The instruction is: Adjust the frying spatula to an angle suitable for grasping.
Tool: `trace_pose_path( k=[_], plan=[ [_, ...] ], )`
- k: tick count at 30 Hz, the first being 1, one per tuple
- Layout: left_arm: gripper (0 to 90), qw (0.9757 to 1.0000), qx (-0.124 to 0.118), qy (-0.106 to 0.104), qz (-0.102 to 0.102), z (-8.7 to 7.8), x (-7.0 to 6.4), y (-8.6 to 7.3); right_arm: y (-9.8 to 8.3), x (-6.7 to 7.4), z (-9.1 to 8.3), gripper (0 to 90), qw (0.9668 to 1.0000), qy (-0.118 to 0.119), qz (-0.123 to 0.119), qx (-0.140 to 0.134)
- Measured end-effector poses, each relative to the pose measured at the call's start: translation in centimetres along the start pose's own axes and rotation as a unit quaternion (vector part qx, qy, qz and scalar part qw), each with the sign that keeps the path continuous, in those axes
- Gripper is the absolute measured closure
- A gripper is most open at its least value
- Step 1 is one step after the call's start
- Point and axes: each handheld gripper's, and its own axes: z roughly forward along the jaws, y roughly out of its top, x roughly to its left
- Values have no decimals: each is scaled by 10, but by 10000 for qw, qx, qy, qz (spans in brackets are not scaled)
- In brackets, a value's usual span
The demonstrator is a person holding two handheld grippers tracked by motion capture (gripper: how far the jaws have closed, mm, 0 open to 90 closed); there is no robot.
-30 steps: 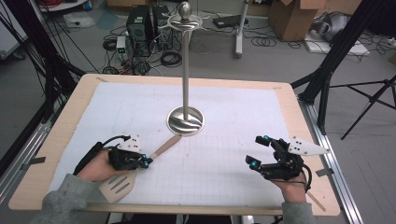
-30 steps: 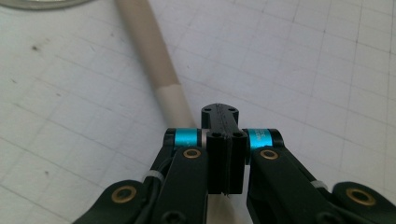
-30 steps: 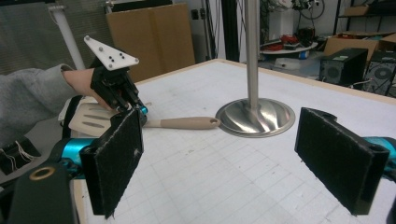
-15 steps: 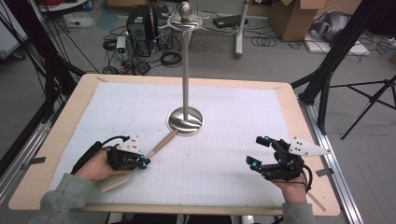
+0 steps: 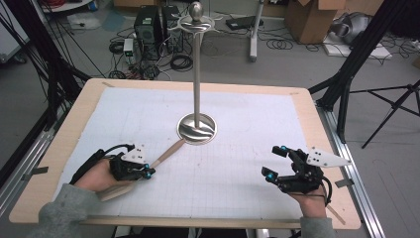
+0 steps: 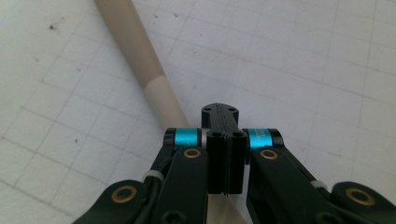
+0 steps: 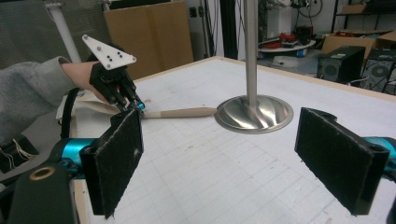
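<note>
A: What has the left gripper (image 5: pixel 147 172) got?

B: Its jaws are closed together over the handle of a wooden spatula (image 5: pixel 166 152). In the left gripper view the jaws (image 6: pixel 223 135) meet with no gap between them, and the handle (image 6: pixel 140 60) runs out from under them, up and to the left across the gridded mat (image 6: pixel 299 60). Whether the pads truly pinch the wood or just press it down, I cannot tell.

A: And where does the spatula lie?

B: Flat on the mat. Its blade end sits under the left hand (image 5: pixel 99 173), behind the jaws; its handle reaches ahead of them, and the tip comes right to the base of the metal stand (image 5: pixel 197 130). From the right gripper view the handle tip (image 7: pixel 187 112) is just beside that base (image 7: pixel 254 113).

A: The right gripper (image 5: pixel 275 161)?

B: Wide open, holding nothing. Its two padded fingers (image 7: pixel 114 161) stand well apart, with bare mat between them and the stand ahead. It is well apart from the spatula, off to the left gripper's right, near the table (image 5: pixel 74 119) edge.
</note>
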Motion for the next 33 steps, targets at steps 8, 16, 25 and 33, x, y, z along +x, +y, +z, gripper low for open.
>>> trace_pose_path(
  k=[8, 16, 25, 33],
  plan=[
    [898, 10000, -4, -8, -42, -3, 4, -5, 0, 0, -2, 140, 10000, -28, -13, -35],
    [896, 9955, -558, -30, -766, -6, 11, -7, 1, 0, -3, 140, 10000, -7, 10, -34],
    [896, 9869, -829, 385, -1327, -3, 20, 6, 0, 0, -3, 141, 10000, -3, 5, -36],
    [896, 9800, -733, 686, -1718, 6, 34, 5, -1, 0, -4, 141, 10000, -42, 32, -21]
  ],
)
